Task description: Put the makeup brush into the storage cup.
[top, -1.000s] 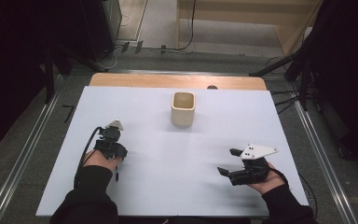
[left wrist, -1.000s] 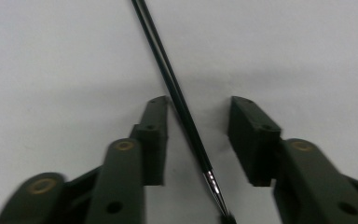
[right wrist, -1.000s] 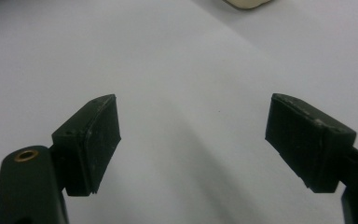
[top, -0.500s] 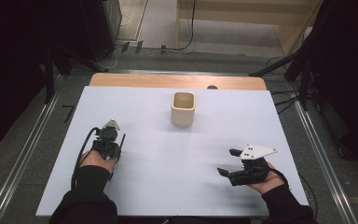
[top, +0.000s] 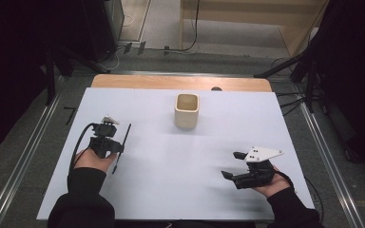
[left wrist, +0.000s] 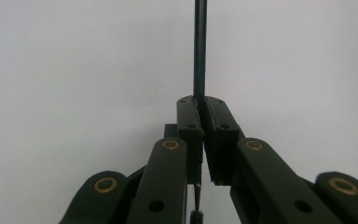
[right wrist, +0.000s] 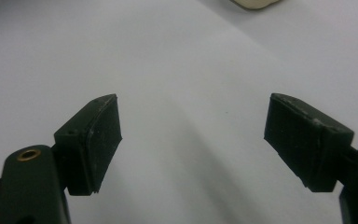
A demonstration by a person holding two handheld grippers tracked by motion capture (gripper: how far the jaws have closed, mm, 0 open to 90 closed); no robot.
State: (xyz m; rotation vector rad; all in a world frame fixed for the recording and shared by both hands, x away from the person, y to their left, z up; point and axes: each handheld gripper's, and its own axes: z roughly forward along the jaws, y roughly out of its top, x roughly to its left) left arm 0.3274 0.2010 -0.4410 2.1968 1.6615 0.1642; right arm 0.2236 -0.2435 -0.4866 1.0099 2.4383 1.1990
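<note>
Left gripper (top: 114,145) at the left, forearm in a dark sleeve coming in from below; its jaws have just been closing and now clamp a thin black rod (left wrist: 199,51) between the fingers (left wrist: 189,123). Right gripper (top: 234,165) low at the right, pointing left, its fingers (right wrist: 91,142) wide apart, nothing between them.

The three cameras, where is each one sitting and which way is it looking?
High view: above the person's side, looking forward and down on the white table; both forearms, left claw and right claw show.
Left gripper view: rides on the left claw, looking along its jaws shut on a thin black brush.
Right gripper view: rides on the right claw, looking between open jaws across the table.
Shared: the high and right gripper views both catch the beige cup.
</note>
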